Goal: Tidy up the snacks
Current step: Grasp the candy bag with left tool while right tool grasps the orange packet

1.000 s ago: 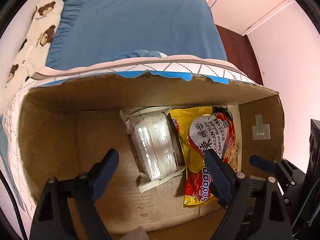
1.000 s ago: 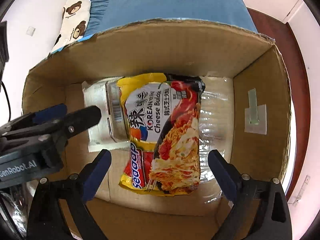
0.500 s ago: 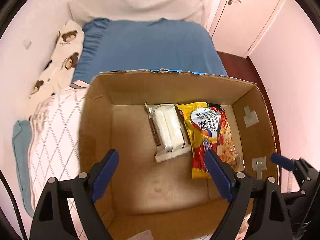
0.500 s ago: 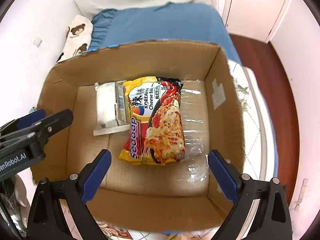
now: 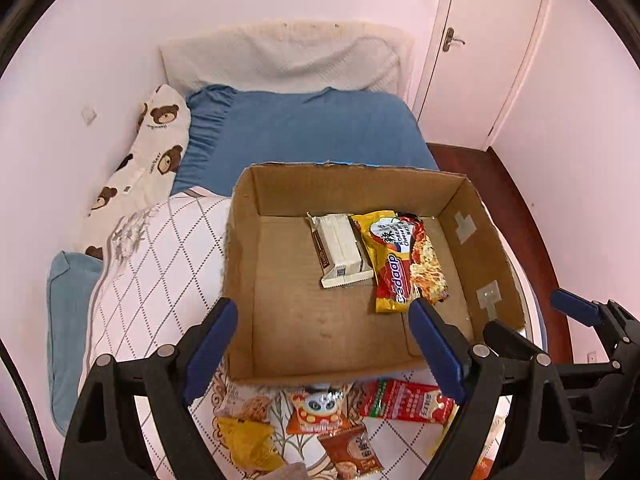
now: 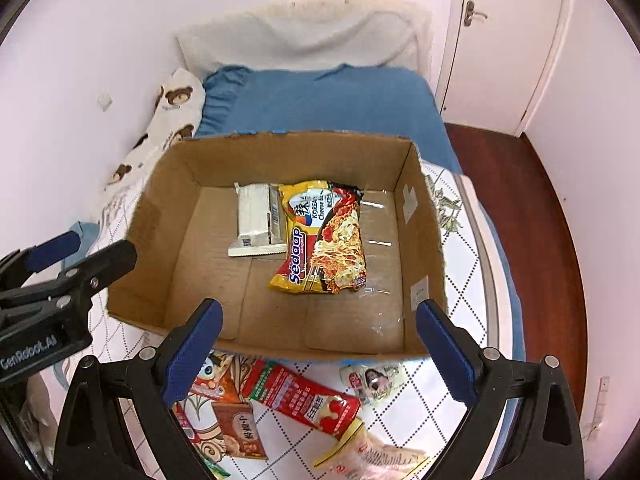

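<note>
An open cardboard box (image 5: 240, 264) (image 6: 160, 216) stands on the bed. Inside lie a white cracker pack (image 5: 340, 248) (image 6: 256, 220) and a yellow-red noodle pack (image 5: 404, 264) (image 6: 324, 240), side by side. Several loose snack packs lie on the quilt in front of the box, among them a red pack (image 5: 404, 400) (image 6: 304, 400) and a panda pack (image 5: 320, 408). My left gripper (image 5: 324, 352) is open and empty, above the box's near edge. My right gripper (image 6: 320, 348) is open and empty, above the near edge too.
The bed has a white diamond-pattern quilt (image 5: 160, 264), a blue blanket (image 5: 304, 132) and a bear-print pillow (image 5: 152, 152). Pink walls close the left side. A white door (image 5: 488, 52) and dark wood floor (image 6: 536, 208) lie to the right.
Both grippers have pulled up and back out of the box, still open. The whole box, the bed and the loose snacks in front have come into view.
</note>
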Tool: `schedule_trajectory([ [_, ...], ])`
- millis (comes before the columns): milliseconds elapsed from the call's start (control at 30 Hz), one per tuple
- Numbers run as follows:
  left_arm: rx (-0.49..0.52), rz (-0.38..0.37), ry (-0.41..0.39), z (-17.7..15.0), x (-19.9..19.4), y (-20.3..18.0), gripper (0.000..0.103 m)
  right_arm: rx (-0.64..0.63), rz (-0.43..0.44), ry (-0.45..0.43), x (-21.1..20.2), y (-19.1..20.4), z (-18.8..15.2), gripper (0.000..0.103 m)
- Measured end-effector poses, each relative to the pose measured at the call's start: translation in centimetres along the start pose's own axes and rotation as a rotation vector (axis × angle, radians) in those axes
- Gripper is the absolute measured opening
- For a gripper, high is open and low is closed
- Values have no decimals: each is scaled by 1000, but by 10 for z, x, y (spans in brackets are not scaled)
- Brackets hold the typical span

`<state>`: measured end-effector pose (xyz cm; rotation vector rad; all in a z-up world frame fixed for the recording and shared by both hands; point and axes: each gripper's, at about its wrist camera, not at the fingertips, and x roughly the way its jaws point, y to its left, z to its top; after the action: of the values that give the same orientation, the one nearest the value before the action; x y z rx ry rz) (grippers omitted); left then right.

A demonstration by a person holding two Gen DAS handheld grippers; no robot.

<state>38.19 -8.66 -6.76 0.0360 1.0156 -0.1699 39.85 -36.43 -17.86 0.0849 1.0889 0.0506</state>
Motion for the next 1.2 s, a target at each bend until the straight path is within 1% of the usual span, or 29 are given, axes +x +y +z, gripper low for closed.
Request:
schedule_trajectory([
  [167, -18, -14, -22, -17, -24, 0, 87, 36, 37, -31, -28, -3, -19, 99],
  [300, -39, -18, -9, -41, -35, 5, 87, 87, 84, -8, -39, -11, -43, 99],
  [367, -47, -2, 17, -63, -36, 11, 87, 117, 98, 24, -39, -18, -63, 99],
  [433, -52, 19, 61, -91, -31, 18, 87, 153, 73, 45, -37, -28, -89, 99],
  [500, -35, 36, 114, -118, -21, 21, 87, 190, 77, 76, -32, -39, -115, 91],
  [533, -11, 42, 156, -135, -13, 22, 87, 216, 84, 99, -29, -46, -129, 83],
  [567, 26, 44, 204, -154, -3, 21, 87, 244, 88, 130, -25, -54, -143, 81],
  [600, 53, 53, 239, -170, 5, 20, 87, 265, 93, 162, -21, -60, -155, 81],
  [633, 91, 58, 295, -192, 18, 19, 87, 301, 97, 197, -16, -69, -172, 81],
  [700, 132, 55, 366, -219, 35, 17, 87, 368, 86, 259, -9, -85, -205, 81],
  [733, 160, 53, 421, -237, 49, 15, 87, 383, 79, 288, -4, -89, -215, 81],
  [833, 208, 33, 547, -272, 79, 12, 87, 459, 66, 406, 20, -106, -257, 81],
  [933, 246, 9, 638, -296, 105, 6, 87, 506, 27, 482, 45, -116, -286, 81],
  [1000, 269, 7, 656, -302, 115, 2, 87, 540, 4, 505, 57, -121, -299, 81],
  [1033, 280, 10, 654, -304, 119, 0, 83, 570, 1, 519, 65, -124, -306, 81],
  [1067, 273, 16, 642, -304, 122, 0, 61, 587, 7, 519, 69, -126, -309, 78],
  [1100, 238, 14, 641, -303, 124, 3, 52, 594, 12, 512, 72, -126, -312, 71],
  [1133, 186, 6, 651, -302, 126, 8, 51, 570, 6, 510, 76, -123, -313, 63],
  [1200, 81, -18, 662, -297, 128, 19, 50, 491, -13, 504, 80, -113, -310, 62],
])
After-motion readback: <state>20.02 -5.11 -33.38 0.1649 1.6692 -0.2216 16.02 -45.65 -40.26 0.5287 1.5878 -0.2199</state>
